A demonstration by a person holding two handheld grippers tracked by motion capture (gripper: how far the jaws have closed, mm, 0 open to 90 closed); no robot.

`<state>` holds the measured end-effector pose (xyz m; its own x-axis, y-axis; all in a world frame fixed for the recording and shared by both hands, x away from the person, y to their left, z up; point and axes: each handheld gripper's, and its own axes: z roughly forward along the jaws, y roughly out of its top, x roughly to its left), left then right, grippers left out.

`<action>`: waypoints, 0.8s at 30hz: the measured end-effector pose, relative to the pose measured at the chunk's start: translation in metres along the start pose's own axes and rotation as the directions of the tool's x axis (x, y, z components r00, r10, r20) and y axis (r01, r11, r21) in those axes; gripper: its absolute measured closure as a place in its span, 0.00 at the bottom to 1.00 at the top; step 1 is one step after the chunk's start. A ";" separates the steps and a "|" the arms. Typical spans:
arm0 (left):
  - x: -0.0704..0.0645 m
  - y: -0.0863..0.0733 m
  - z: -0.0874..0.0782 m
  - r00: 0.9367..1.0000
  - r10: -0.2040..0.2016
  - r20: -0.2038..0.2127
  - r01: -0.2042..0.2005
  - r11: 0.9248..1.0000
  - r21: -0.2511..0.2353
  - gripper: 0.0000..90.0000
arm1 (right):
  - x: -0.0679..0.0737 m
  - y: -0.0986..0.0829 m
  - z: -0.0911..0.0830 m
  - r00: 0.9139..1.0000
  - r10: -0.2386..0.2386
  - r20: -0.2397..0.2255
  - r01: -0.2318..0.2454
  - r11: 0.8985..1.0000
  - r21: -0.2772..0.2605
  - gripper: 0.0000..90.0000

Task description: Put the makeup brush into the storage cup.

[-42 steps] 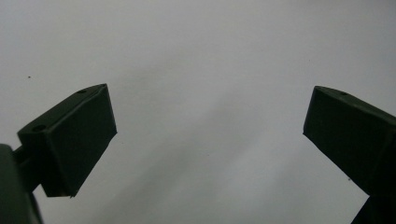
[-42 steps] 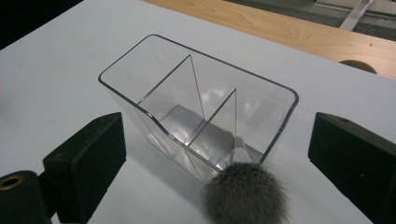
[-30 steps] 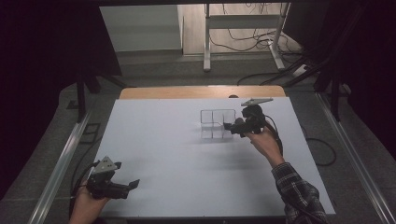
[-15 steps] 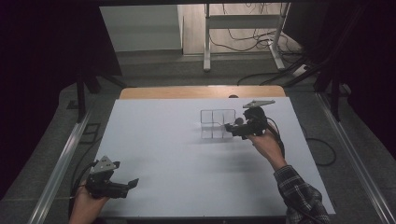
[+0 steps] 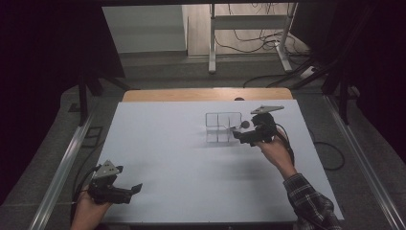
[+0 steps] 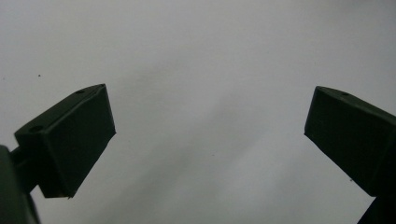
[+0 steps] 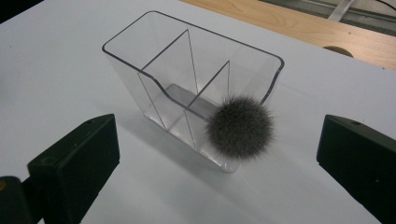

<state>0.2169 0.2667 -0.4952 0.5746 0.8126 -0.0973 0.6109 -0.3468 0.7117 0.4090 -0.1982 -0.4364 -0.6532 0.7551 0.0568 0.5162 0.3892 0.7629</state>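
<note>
Grey fluffy pom-pom ball rests on the clear plastic divided organiser near the white bench's far right edge; right tool gapes empty, drop seemingly done; left tool idle, open.

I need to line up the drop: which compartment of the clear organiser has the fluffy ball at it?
The front compartment nearest the right gripper: the grey fluffy ball sits at that corner of the clear organiser; the other compartments look empty.

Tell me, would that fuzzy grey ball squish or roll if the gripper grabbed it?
The fuzzy grey ball looks soft, so it would probably squish. It also seems light, perched on the clear organizer. Being round, it might roll off; the right gripper is open.
</note>
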 end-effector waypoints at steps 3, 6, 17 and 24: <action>0.000 0.000 0.000 1.000 0.001 0.000 -0.001 1.000 0.001 0.02 | 0.001 -0.001 -0.002 1.000 -0.001 0.001 0.001 1.000 0.000 0.00; 0.000 0.000 0.000 1.000 0.001 0.000 -0.001 1.000 0.000 0.02 | 0.002 -0.003 -0.005 1.000 -0.005 0.004 0.005 1.000 -0.002 0.00; 0.000 0.000 0.000 1.000 0.004 0.001 -0.004 1.000 -0.001 0.02 | 0.004 -0.009 -0.012 1.000 -0.005 0.011 0.005 1.000 -0.005 0.00; 0.000 0.000 0.000 1.000 0.005 0.002 -0.005 1.000 -0.002 0.02 | 0.005 -0.014 -0.016 1.000 -0.003 0.011 0.003 1.000 -0.007 0.00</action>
<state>0.2169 0.2668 -0.4946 0.5789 0.8098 -0.0953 0.6067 -0.3497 0.7139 0.3895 -0.2089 -0.4364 -0.6489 0.7594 0.0477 0.5102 0.3878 0.7677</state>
